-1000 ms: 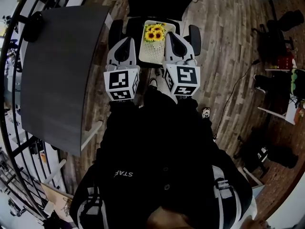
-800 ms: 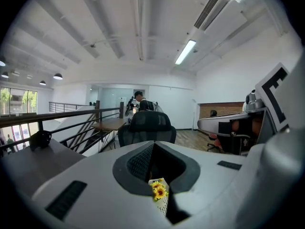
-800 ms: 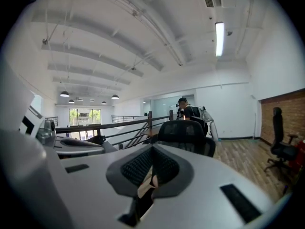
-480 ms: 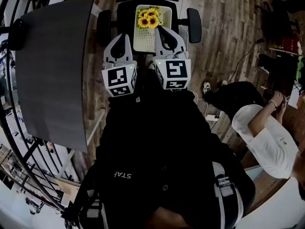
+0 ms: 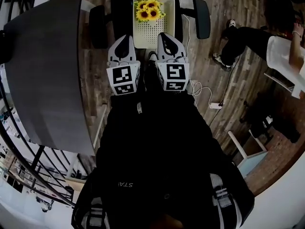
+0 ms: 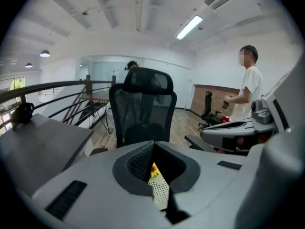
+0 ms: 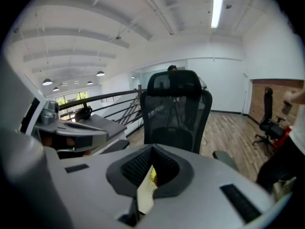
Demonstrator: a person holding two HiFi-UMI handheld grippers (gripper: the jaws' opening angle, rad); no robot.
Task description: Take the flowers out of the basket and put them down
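A white perforated basket point(image 5: 151, 31) rests on the seat of a black office chair point(image 5: 201, 18), with yellow sunflowers point(image 5: 147, 11) at its far end. Both grippers are held side by side in front of the body, just short of the basket. My left gripper point(image 5: 125, 39) is shut and empty. My right gripper point(image 5: 165, 36) is shut and empty too. In the left gripper view the shut left gripper point(image 6: 153, 146) frames a sliver of the basket point(image 6: 160, 192) and a flower. In the right gripper view the shut right gripper point(image 7: 152, 149) does the same with the basket point(image 7: 146, 197).
A dark grey table point(image 5: 43, 70) runs along the left, with a black railing beyond it. A person point(image 5: 281, 51) is at the upper right. A cable and power strip point(image 5: 214, 105) lie on the wooden floor to the right of the chair.
The chair with the basket now sits nearer the top middle of the head view. Both grippers stayed shut and close together. The person on the right moved to the upper right.
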